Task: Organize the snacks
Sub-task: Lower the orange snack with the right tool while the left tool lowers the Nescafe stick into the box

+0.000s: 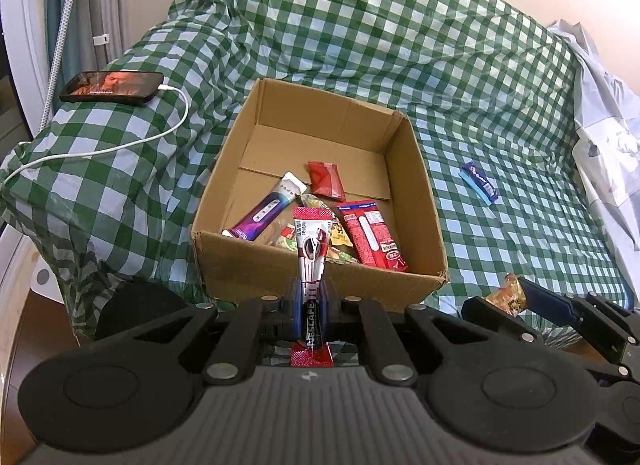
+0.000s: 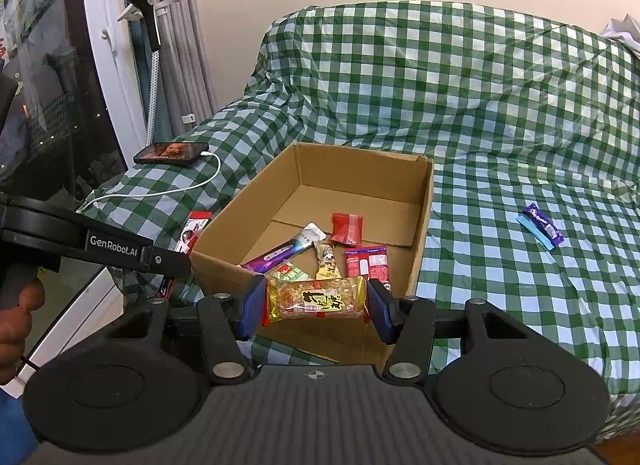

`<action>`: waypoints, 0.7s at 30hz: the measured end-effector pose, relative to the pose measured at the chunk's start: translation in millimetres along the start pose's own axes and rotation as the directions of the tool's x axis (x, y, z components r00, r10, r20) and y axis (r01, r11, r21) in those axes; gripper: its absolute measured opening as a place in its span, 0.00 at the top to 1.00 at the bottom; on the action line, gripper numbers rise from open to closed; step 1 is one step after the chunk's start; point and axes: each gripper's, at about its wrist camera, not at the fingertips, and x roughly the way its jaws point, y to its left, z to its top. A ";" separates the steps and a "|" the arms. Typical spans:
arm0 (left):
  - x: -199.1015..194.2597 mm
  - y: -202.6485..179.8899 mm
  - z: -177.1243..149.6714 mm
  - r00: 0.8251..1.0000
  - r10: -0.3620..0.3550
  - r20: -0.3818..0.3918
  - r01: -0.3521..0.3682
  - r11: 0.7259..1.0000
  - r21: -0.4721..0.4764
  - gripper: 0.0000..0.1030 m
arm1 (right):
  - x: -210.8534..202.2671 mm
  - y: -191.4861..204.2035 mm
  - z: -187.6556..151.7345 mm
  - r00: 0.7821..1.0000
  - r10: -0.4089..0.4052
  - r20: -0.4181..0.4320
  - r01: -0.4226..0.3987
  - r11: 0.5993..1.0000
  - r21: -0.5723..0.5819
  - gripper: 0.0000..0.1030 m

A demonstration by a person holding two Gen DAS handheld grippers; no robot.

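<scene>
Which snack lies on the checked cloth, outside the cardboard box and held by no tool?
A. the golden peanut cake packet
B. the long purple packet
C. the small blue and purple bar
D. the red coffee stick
C: the small blue and purple bar lies alone on the checked cloth, to the right of the cardboard box, away from both tools.

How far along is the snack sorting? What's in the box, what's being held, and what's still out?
Done: several packets already lie in the cardboard box, including a red wafer bar and a purple stick. In hand: the left gripper is shut on a coffee stick, and the right gripper is shut on a peanut snack, both near the box's front edge. Left: one purple candy bar lies on the checked cloth.
</scene>
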 end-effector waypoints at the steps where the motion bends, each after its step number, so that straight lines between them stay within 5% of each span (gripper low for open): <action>1: 0.4 0.1 0.2 1.000 0.000 -0.001 0.000 1.000 -0.001 0.91 | 0.0 0.2 0.1 1.000 -0.001 0.000 0.001 1.000 0.000 0.46; 21: 5.6 2.6 1.5 1.000 0.000 -0.008 0.000 1.000 -0.006 0.91 | 11.6 1.3 -6.5 1.000 -0.002 -0.029 0.002 1.000 -0.003 0.46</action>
